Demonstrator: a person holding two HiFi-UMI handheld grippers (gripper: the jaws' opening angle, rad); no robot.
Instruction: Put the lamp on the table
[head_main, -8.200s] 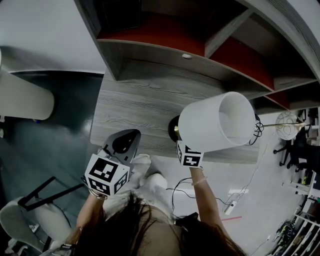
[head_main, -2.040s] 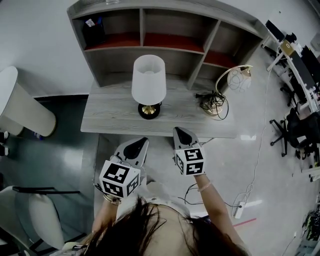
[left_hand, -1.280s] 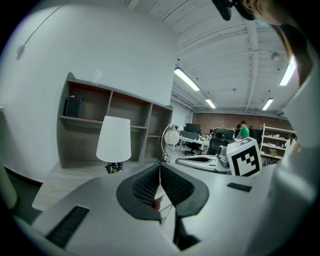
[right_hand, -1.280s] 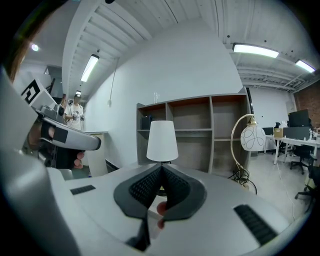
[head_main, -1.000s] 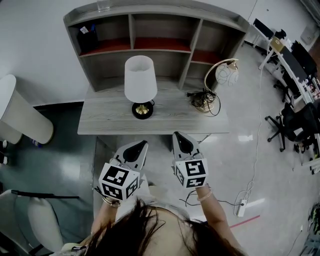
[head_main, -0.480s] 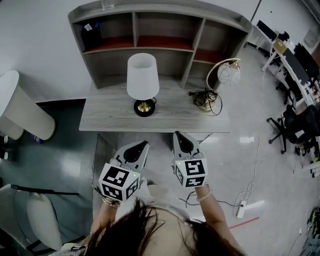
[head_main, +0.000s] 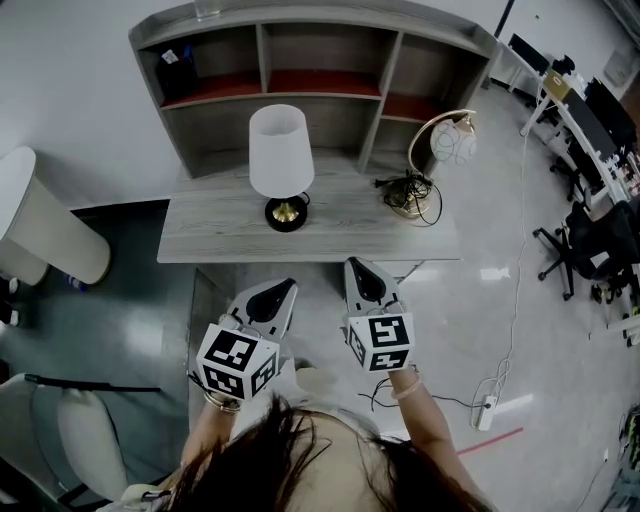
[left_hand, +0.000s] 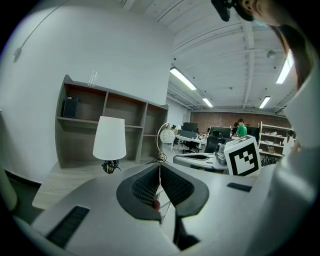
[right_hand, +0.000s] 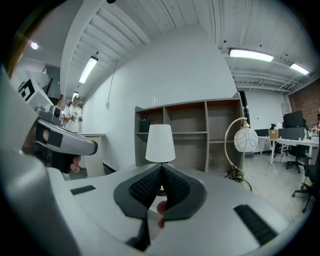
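Jaws pressed together on both: left gripper (head_main: 285, 288) and right gripper (head_main: 353, 266) hang side by side, holding nothing. At their twelve o'clock, well apart, the white-shaded lamp (head_main: 279, 160) stands upright on the grey table (head_main: 350, 235).

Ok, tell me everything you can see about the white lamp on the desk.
The lamp stands upright on the grey wood-grain table, left of centre, before the shelf unit. It has a plain white tapered shade, wider at the bottom, a short brass-coloured stem and a round black base. Only the table touches it.
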